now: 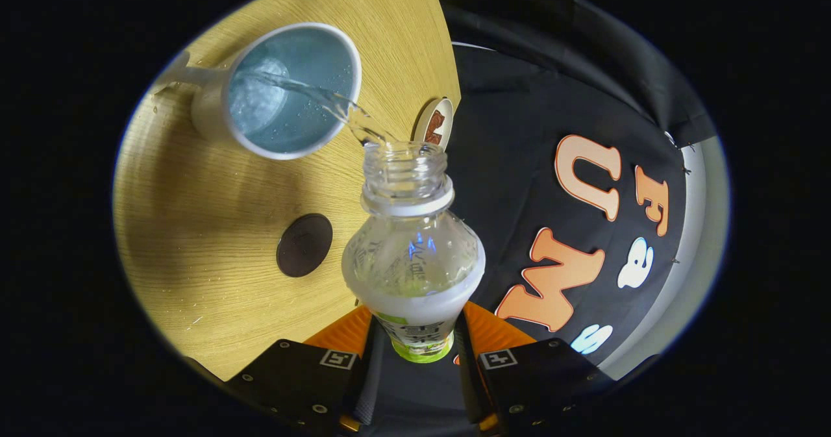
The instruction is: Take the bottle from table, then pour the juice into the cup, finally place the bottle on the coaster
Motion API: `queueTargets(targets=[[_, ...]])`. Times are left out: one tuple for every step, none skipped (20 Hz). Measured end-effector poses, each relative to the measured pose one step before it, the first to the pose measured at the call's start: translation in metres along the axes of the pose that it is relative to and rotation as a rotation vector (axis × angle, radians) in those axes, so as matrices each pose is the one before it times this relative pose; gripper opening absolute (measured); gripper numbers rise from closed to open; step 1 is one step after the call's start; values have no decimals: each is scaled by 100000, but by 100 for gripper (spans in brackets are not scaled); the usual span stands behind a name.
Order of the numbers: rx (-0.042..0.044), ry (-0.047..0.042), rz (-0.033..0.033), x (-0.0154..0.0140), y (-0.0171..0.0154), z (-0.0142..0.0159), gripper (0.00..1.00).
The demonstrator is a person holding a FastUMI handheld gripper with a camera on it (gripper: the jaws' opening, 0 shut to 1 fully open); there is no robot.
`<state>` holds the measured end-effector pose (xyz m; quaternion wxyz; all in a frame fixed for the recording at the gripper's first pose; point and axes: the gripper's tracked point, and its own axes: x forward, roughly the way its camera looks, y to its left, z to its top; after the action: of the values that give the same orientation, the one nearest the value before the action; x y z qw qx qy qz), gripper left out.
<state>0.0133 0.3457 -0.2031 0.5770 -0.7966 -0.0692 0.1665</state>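
Note:
My gripper [415,343] is shut on a clear plastic bottle [412,255] with a white and green label; both fingers press its body. The bottle is uncapped and tipped toward the table, its open neck pointing away from the fingers. A clear stream of liquid [324,99] runs from the mouth into a white cup [285,89] beyond the bottle; liquid has pooled inside the cup. A dark round coaster [304,245] lies flat on the wooden table [195,229], left of the bottle and closer to the fingers than the cup.
A small round disc with a brown and white face [434,124] sits at the table's edge just beyond the bottle's mouth. The cup's handle [178,73] points away from the bottle. Past the table edge hangs the booth's black cloth wall [519,164].

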Motion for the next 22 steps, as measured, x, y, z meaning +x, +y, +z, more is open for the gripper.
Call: queueTargets(targets=[[-527,-72,-50,46,-114,-53,54],[-320,-147,-50,64,56,4,54],[-196,-121,44,-51,-198,224,54],[-341,-112,125,-84,-14,76,54],[-470,-51,-264,59,56,-153,54],[-516,-10,-106,-17,2,56,54],[-354,-100,-127,118,-147,-6,54],[-390,-133,-1,10,-196,91,54],[-518,127,-252,-17,65,105,54],[-504,87,-195,-7,-109,-145,54],[-432,26,295,37,94,-57,54],[-149,-37,357,-30,-96,45,54],[-88,-152,91,115,58,45,54],[-589,-288,-10,-22,-23,120,54],[-992,-394,-397,10,-187,122,54],[-1032,-380,-366,-33,-128,171,54],[-679,-287,67,75,-88,-27,54],[-306,-96,80,25,-20,-30,54],[-338,-163,19,9,18,90,54],[-384,-71,-163,74,-82,-55,54],[-422,11,-137,146,-77,-157,54],[-502,57,-251,0,-122,-54,54]])
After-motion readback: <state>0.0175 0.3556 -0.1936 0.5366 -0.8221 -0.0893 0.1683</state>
